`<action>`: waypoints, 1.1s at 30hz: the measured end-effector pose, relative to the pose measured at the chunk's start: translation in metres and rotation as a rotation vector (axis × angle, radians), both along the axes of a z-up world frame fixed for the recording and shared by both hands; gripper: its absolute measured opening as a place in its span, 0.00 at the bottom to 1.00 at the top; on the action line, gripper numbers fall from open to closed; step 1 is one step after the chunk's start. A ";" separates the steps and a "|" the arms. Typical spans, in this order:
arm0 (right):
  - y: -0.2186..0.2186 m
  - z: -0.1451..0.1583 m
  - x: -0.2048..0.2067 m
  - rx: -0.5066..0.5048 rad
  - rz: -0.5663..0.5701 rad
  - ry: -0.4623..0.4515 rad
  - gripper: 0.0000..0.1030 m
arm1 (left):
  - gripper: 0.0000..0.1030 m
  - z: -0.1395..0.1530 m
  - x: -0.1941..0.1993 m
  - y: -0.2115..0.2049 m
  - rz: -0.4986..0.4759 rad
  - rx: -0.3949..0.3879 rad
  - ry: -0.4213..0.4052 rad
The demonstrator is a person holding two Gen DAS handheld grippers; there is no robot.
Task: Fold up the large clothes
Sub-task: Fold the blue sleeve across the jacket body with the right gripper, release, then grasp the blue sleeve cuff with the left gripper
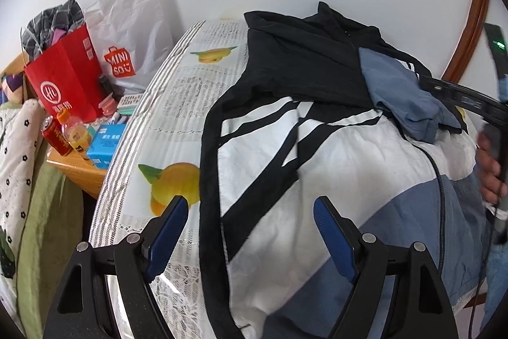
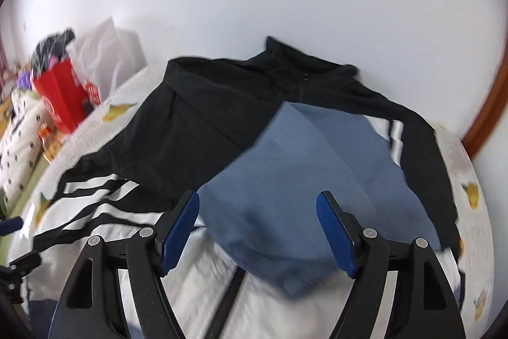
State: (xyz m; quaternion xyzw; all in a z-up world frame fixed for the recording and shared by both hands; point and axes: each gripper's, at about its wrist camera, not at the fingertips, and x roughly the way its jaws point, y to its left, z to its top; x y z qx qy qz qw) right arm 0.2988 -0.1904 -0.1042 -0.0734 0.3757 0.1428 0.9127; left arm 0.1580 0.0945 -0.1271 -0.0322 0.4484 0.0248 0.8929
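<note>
A: Jacket first, since it fills the table: a black, white and blue windbreaker lying flat on the lemon-print cloth, collar toward the wall, hem toward whoever holds the tools

B: How far along would you call it?

A: Early to middle, I'd say. Both sleeves look brought in over the chest: the striped one crosses the white panel, and the blue sleeve lies folded across the black upper part. The body itself is still full length, so the fold from hem to collar is what's left, by my reckoning

B: And the tools?

A: The left gripper hovers over the jacket's left edge with its jaws spread wide, nothing between the blue pads. The right gripper is just above the blue sleeve, jaws equally spread, holding nothing. That view is smeared, so I can't swear whether the sleeve cuff lies flat or is bunched

B: Anything else about?

A: Off the table's left side there's clutter: a white shopping bag, a red paper bag stuffed with clothes, then a blue box, a red can and a small orange bottle, all well apart from the jacket
</note>
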 end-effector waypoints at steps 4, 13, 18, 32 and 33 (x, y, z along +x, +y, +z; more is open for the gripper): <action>-0.042 0.017 -0.026 0.065 -0.038 -0.017 0.73 | 0.77 0.013 -0.003 -0.016 -0.022 0.012 -0.025; -0.162 0.033 -0.071 0.052 -0.228 -0.039 0.56 | 0.77 0.037 0.008 -0.073 -0.106 0.012 -0.054; -0.221 0.029 -0.087 -0.004 -0.325 -0.016 0.41 | 0.77 0.047 0.027 -0.119 -0.166 0.016 -0.071; -0.339 0.006 -0.120 -0.007 -0.472 -0.008 0.41 | 0.77 0.026 0.087 -0.244 -0.298 0.096 -0.040; -0.344 0.003 -0.119 -0.003 -0.474 -0.004 0.41 | 0.77 0.022 0.092 -0.251 -0.305 0.103 -0.033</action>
